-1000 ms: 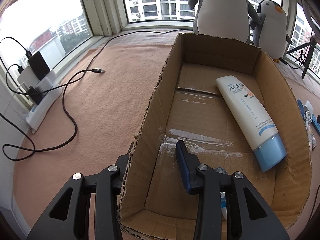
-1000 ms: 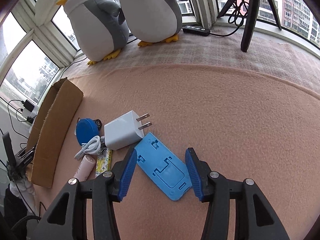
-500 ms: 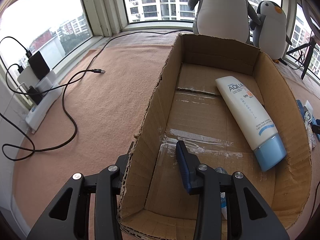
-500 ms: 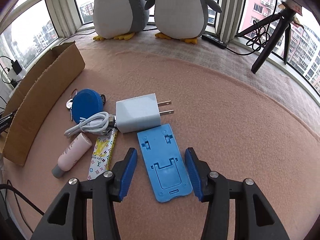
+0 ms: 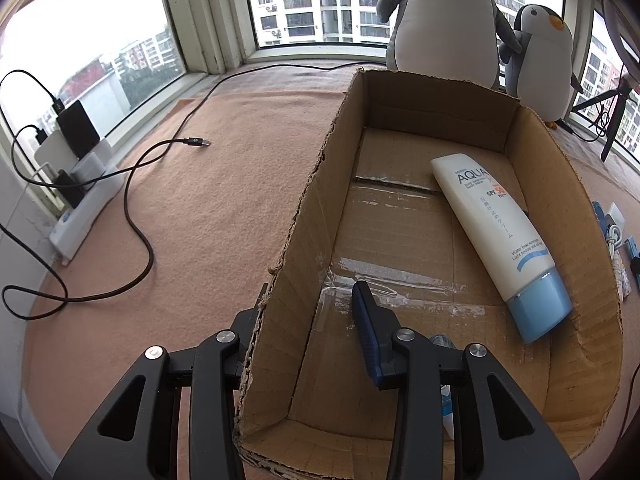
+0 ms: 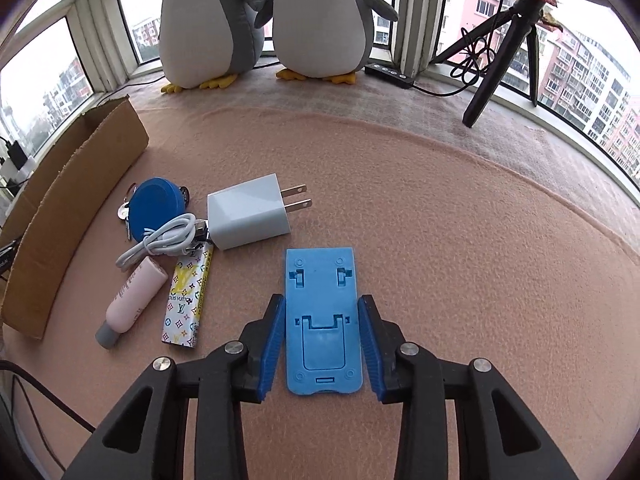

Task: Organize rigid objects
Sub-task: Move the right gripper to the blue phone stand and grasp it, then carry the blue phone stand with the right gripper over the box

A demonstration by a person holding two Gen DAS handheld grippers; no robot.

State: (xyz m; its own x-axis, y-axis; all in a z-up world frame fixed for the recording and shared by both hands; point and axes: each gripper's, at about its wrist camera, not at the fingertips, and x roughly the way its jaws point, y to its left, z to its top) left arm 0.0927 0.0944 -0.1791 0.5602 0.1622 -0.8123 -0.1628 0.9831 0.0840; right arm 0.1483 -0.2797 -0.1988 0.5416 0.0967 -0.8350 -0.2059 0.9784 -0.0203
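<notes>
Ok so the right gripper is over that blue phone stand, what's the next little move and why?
Probably close the right gripper on the blue phone stand. Its open pads already straddle the stand's long sides, with only slim gaps showing, and the stand lies flat on the blanket, apart from the white charger. Once gripped, it can go to the cardboard box, whose wall the left gripper straddles.

right gripper (image 6: 322, 344) swung round, now squared up on blue phone stand (image 6: 323, 322), pads closer on both sides
</notes>
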